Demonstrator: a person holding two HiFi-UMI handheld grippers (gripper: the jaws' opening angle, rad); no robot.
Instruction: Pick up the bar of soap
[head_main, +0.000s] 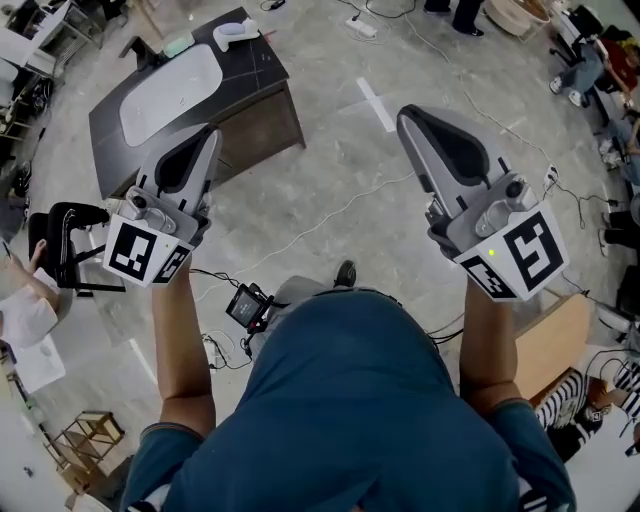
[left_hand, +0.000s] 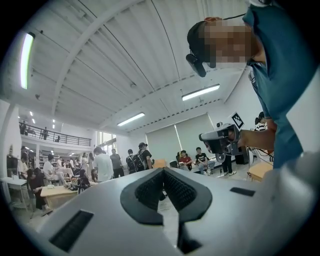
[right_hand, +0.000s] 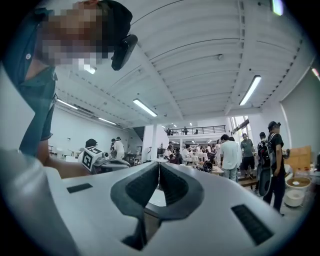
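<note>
You have yet to begin: your left gripper (head_main: 208, 138) and right gripper (head_main: 406, 116) are both closed and empty, well apart from the table (head_main: 252, 72), where the pale bar of soap (head_main: 178, 45) seems to lie.

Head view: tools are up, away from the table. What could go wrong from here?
Left tool and right tool are both shut; either would knock the soap unless opened first. A cable crosses the floor before the table: trip hazard. I cannot tell whether the pale green item or the white item is the soap.
</note>
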